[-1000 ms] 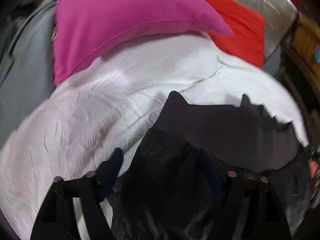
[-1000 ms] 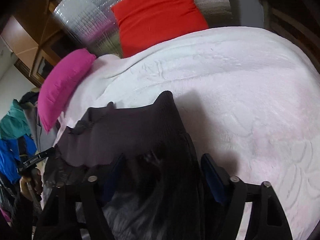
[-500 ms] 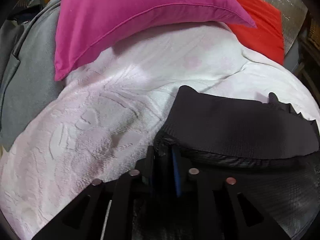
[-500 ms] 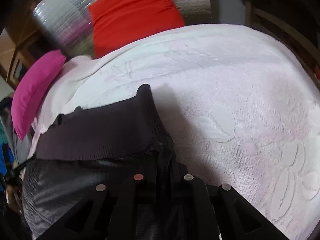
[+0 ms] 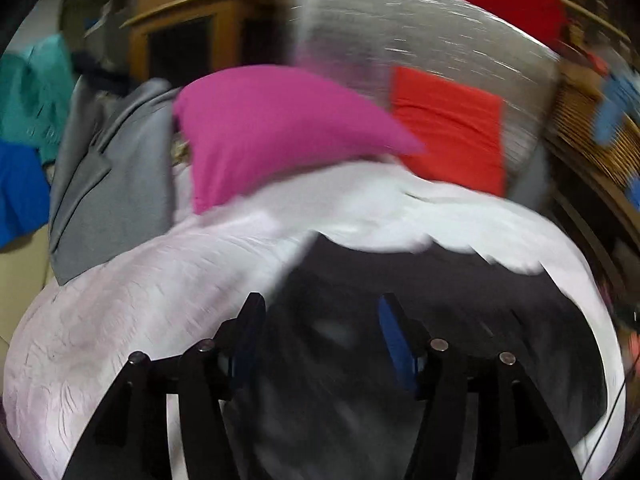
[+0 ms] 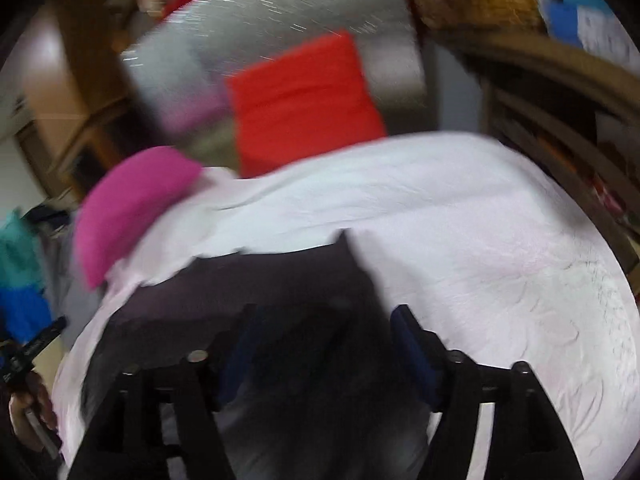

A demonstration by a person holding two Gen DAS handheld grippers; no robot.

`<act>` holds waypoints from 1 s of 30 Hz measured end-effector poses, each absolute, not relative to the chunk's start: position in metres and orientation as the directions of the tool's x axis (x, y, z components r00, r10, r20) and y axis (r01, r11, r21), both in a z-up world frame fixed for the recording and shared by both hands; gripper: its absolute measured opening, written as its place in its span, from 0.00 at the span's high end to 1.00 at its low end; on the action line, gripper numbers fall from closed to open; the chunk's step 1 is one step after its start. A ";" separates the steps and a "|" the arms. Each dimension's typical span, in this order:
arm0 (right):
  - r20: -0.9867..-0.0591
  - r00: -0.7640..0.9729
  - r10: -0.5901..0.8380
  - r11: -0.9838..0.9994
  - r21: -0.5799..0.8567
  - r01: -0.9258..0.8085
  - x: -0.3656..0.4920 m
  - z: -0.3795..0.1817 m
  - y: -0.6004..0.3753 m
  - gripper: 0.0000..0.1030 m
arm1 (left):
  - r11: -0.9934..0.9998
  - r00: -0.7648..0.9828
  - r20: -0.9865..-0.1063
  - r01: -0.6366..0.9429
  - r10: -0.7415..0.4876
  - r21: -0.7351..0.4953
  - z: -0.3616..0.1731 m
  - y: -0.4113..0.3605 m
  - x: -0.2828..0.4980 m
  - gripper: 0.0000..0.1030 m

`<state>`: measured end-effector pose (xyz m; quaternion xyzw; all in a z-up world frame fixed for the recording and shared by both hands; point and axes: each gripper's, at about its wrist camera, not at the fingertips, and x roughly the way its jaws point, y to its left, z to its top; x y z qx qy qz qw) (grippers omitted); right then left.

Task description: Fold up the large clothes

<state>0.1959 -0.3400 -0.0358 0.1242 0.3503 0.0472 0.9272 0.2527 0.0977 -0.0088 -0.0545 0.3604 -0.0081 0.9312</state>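
- Left gripper [image 5: 320,320]: fingers spread wide apart, nothing pinched between them; it sits above the near left part of the dark grey-black fabric garment [image 5: 460,300].
- Right gripper [image 6: 320,328]: fingers likewise spread wide, nothing pinched; it sits above the near right part of the same garment [image 6: 280,280].
- Garment position: lying on the white textured bedspread [image 5: 140,300], at the near edge of the bed, with its far edge forming a straight band across the spread. Both views are motion-blurred, so fold lines cannot be told.
- Far left on the bedspread: a magenta fabric pillow [image 5: 272,128].
- Far right of the magenta pillow: a red-orange rectangular cushion [image 5: 448,128], leaning on a silver reflective quilted panel [image 5: 420,40].
- Left of the bed: a grey fabric garment [image 5: 108,176].
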 end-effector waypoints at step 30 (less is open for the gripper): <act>-0.617 0.785 -0.059 0.998 -0.009 0.068 0.114 -0.080 -0.262 0.20 | 0.996 0.761 -0.643 -0.091 0.084 0.022 -0.044 0.070 0.175 0.39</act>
